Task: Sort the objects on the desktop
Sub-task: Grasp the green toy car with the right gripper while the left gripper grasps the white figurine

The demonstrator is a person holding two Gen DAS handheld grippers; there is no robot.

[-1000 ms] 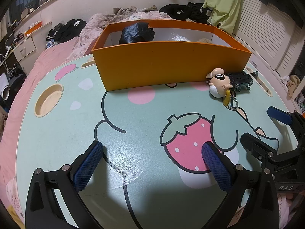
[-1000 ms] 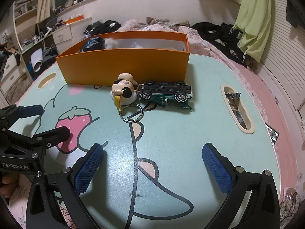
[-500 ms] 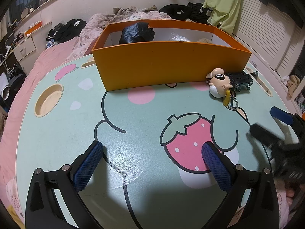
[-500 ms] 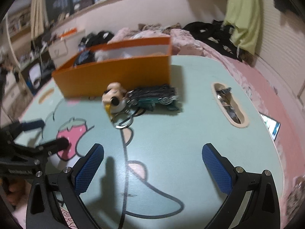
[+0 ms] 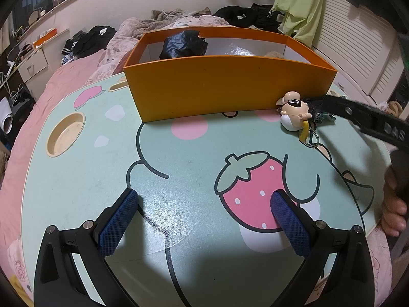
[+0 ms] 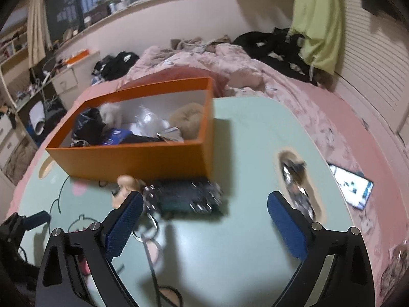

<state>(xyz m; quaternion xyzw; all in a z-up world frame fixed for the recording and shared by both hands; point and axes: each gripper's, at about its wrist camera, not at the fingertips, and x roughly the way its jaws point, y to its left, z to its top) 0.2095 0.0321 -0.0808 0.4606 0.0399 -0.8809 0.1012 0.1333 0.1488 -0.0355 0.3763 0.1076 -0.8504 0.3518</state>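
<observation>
An orange box (image 5: pixel 227 84) stands at the back of the table and holds several things; it also shows in the right wrist view (image 6: pixel 143 156). A doll keychain (image 5: pixel 294 113) with a yellow strap and ring lies in front of the box's right corner, beside a dark green toy car (image 6: pixel 186 195) lying upside down. My right gripper (image 6: pixel 204 220) is open and raised above the car, with the keychain (image 6: pixel 125 188) by its left finger. My left gripper (image 5: pixel 202 220) is open and empty, low over the strawberry picture.
The table (image 5: pixel 76 166) is mint green with cartoon prints and a round cup recess (image 5: pixel 65 138) at the left. A slot (image 6: pixel 297 181) at the right holds shiny wrappers. A lit phone (image 6: pixel 350 185) lies on the pink bedding beyond the table's right edge.
My right gripper has risen and moved forward over the toy car and keychain, tilting down so the box's inside shows. The left gripper has stayed put.
</observation>
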